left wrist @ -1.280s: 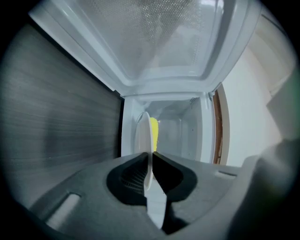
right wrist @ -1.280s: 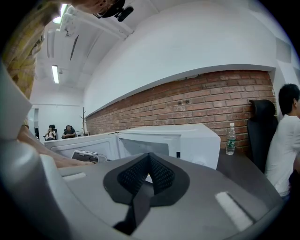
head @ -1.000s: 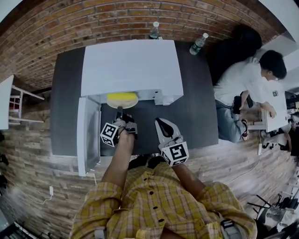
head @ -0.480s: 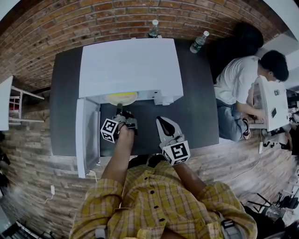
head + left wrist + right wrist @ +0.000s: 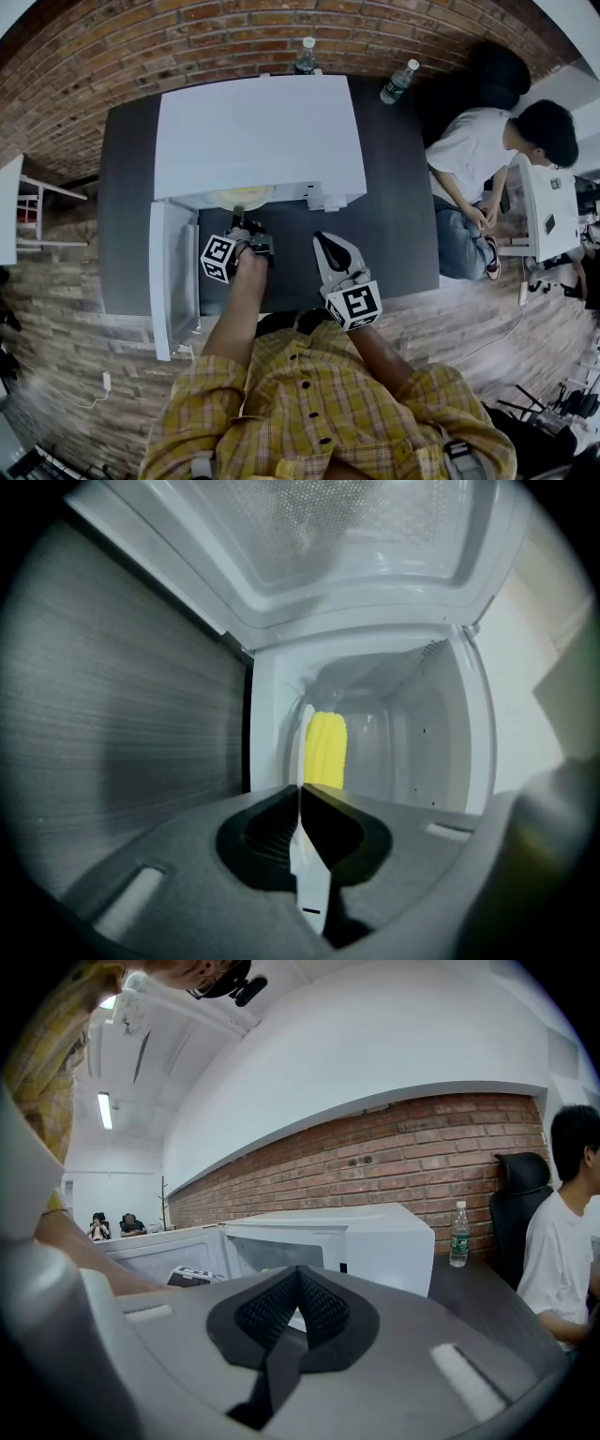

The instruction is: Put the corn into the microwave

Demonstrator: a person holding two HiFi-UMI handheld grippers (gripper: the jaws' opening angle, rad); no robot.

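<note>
A yellow corn cob (image 5: 325, 750) lies on a white plate (image 5: 240, 198) just inside the open white microwave (image 5: 258, 131). From the head view only the plate's front edge shows under the oven's top. My left gripper (image 5: 238, 215) reaches into the opening; its jaws are closing, pinching the plate's thin white rim (image 5: 308, 869) between the pads. The left gripper view is rolled on its side, so the plate looks upright there. My right gripper (image 5: 320, 243) hovers over the dark table to the right of the opening, shut and empty.
The microwave door (image 5: 174, 274) stands swung out to the left, beside my left arm. Two water bottles (image 5: 308, 58) (image 5: 397, 86) stand at the table's back near the brick wall. A person (image 5: 478, 159) sits at the table's right end.
My left gripper has pushed forward and the plate with the corn has slid from the opening's edge deeper into the microwave. The right gripper has stayed put.
</note>
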